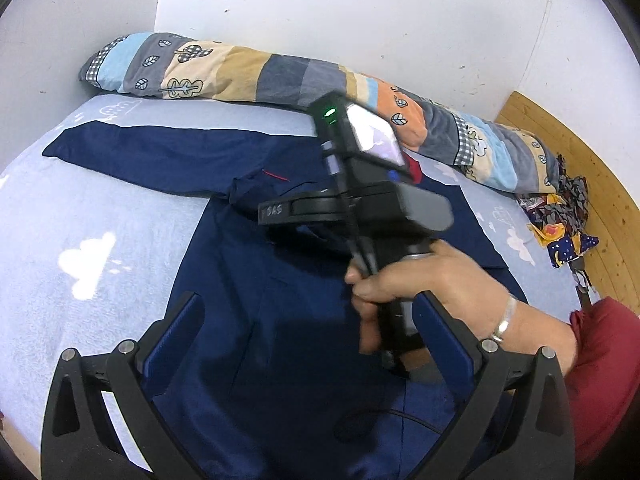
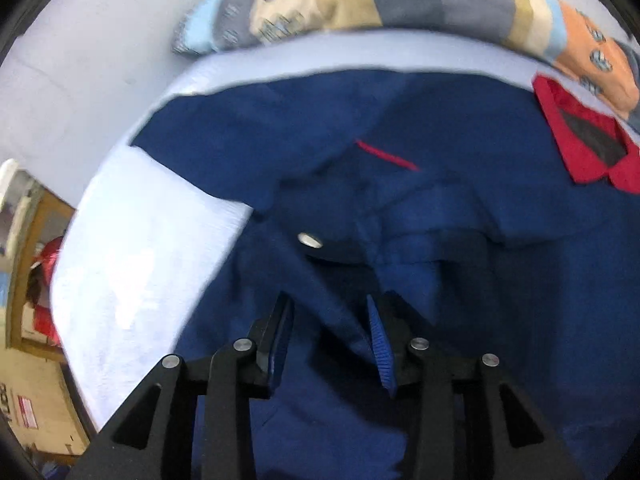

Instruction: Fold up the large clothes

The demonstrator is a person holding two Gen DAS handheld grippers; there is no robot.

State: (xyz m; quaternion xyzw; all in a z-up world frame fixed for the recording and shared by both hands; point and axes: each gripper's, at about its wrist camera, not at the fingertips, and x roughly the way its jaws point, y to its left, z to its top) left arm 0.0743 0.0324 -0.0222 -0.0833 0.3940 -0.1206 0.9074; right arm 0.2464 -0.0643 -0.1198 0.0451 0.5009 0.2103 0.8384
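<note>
A large navy blue jacket (image 1: 256,288) lies spread on the light blue bed sheet (image 1: 80,220), one sleeve stretched to the far left. It has a red collar (image 2: 588,140) and a silver snap button (image 2: 310,240). My left gripper (image 1: 312,312) is open above the jacket's body, with nothing between its blue pads. The right gripper's body (image 1: 360,204) shows in the left wrist view, held in a hand over the jacket's chest. My right gripper (image 2: 330,312) is partly open, low over rumpled jacket fabric that lies between its fingers.
A rolled patchwork quilt (image 1: 280,76) lies along the white wall at the back of the bed. A patterned cloth (image 1: 560,216) is bunched at the right edge by the wooden frame (image 1: 592,168). A doorway shows at the far left in the right wrist view (image 2: 32,280).
</note>
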